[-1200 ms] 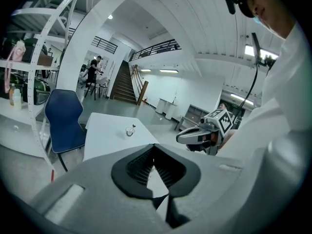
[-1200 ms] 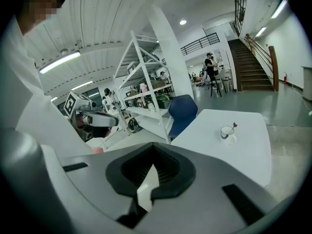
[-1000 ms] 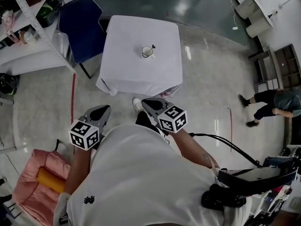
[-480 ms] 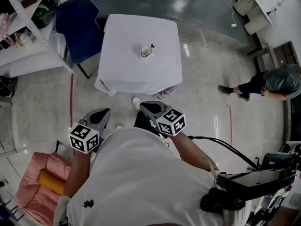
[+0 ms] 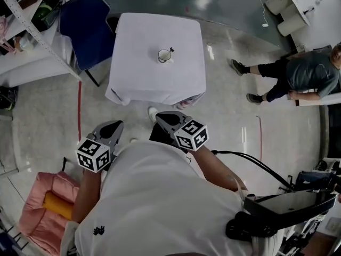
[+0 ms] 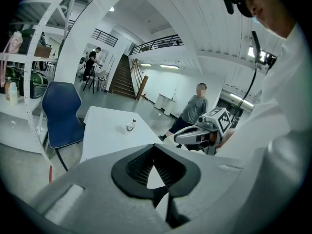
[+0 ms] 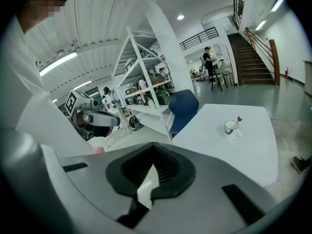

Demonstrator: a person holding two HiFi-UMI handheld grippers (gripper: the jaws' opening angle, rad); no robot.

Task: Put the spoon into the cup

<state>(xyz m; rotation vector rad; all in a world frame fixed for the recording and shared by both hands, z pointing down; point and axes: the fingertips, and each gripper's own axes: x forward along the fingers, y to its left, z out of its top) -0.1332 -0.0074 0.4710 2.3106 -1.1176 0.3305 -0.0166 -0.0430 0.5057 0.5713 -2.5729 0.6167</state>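
The spoon [image 5: 170, 51] is seen standing in the white cup [image 5: 164, 57] at the middle of the tabletop [image 5: 138, 68], so the task is judged done, while the left gripper [image 5: 112, 126] and right gripper [image 5: 162, 116] are held well short of the tabletop, jaws closed on nothing.

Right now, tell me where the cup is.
The cup stands near the middle of the white table at the head view's top centre, right of the blue chair, a spoon handle sticking out of it.
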